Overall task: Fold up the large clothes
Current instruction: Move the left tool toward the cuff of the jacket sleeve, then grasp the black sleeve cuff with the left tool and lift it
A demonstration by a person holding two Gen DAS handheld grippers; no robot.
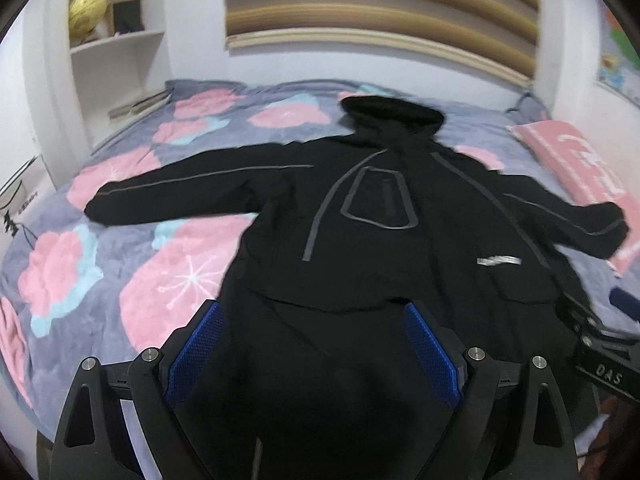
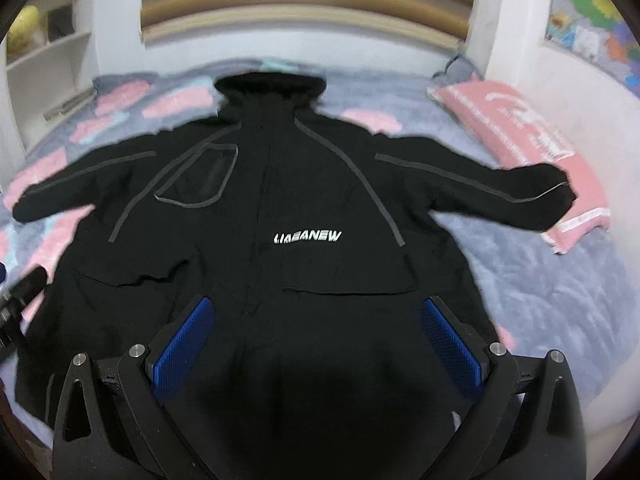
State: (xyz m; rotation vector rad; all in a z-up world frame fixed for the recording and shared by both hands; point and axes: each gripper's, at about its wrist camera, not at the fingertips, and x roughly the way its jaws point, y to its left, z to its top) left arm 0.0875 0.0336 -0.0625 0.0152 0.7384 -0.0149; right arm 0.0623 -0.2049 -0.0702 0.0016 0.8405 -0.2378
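The black jacket [image 1: 360, 220] lies front up on the bed [image 1: 80, 248], sleeves spread wide, likely laid out flat for folding. The left gripper [image 1: 312, 344] hangs over its hem, ribbed blue pads spread, holding nothing; so does the right gripper [image 2: 320, 340]. The smooth shell carries grey piping, though blur hides finer texture.

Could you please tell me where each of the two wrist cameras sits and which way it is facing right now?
Left wrist: behind the open left gripper, angled down over the jacket's hem toward the headboard; the right gripper shows at the right edge.
Right wrist: behind the open right gripper, angled down at the jacket near its logo; the left gripper shows at the left edge.
Shared: jacket, floral bedspread, pink pillow, shelf.
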